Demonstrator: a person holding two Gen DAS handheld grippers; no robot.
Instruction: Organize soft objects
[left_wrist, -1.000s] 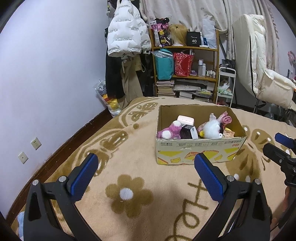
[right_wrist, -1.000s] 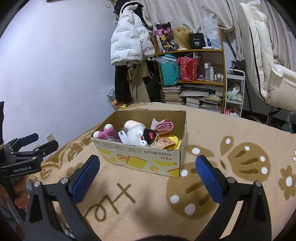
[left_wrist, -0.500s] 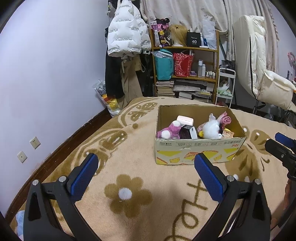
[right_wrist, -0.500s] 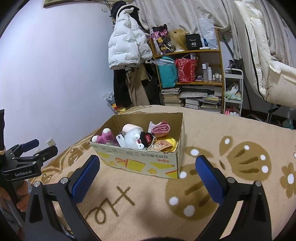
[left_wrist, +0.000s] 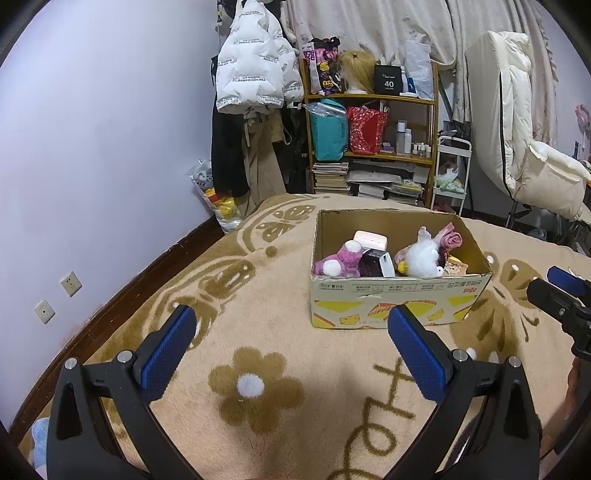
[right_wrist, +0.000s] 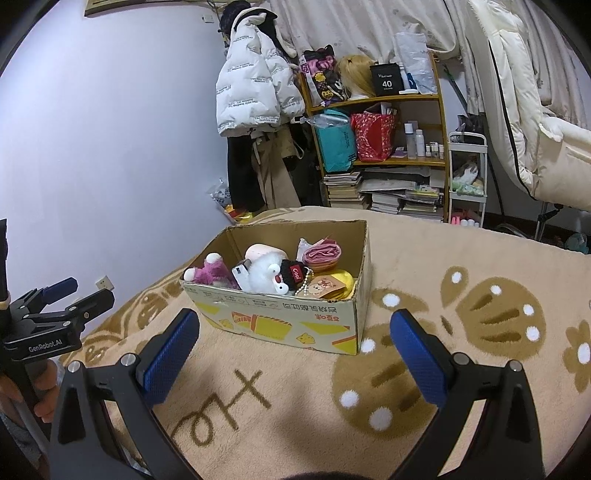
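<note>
A pale lilac wall (left_wrist: 110, 129) with two sockets (left_wrist: 70, 283) meets dark wooden skirting. A wooden shelf unit (left_wrist: 373, 144) holds bags and stacked books beside hanging coats (left_wrist: 255, 77), cream curtains (left_wrist: 369, 26) and a white trolley (left_wrist: 452, 166).

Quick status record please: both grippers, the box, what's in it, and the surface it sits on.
left gripper: open, empty, short of the box
right gripper: open, empty, short of the box
cardboard box: open top, upright on the blanket
purple plush: in box, at its left end
white plush: in box, middle
pink rolled cloth: in box, toward the back right
blanket: beige, brown flower pattern
</note>
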